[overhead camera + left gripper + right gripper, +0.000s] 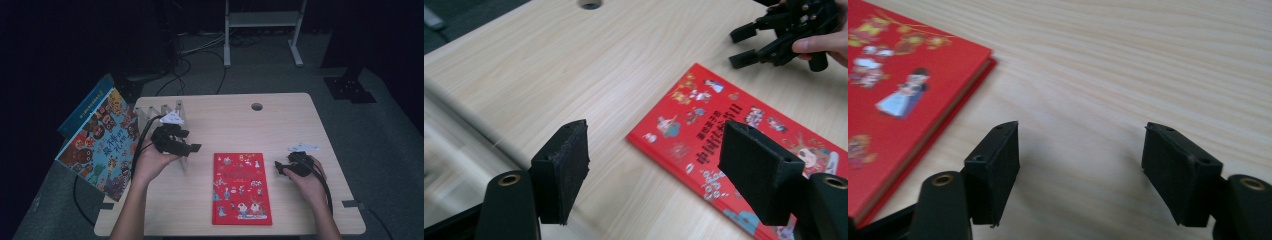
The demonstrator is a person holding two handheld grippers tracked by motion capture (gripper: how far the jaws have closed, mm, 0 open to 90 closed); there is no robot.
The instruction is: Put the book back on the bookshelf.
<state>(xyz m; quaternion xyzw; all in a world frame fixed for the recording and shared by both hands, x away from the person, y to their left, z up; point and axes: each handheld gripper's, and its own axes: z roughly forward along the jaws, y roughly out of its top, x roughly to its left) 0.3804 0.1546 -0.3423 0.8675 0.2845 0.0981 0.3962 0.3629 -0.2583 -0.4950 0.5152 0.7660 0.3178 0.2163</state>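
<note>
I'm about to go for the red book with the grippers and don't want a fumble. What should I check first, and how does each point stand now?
1. Left gripper open: ok, jaws wide apart.
2. Right gripper open: ok, nothing between the jaws.
3. Red book flat on the table, cover up: ok.
4. Nothing on the book: ok.
5. Book's edge near the right gripper free to reach: ok, bare wood beside it.
6. Slot free in the wooden rack: cannot tell.

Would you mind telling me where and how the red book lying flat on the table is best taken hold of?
Probably at its right long edge, from the right. The red book lies flat and closed on the table, so only its thin edges offer a pinch, and the open right gripper sits beside that edge.
</note>
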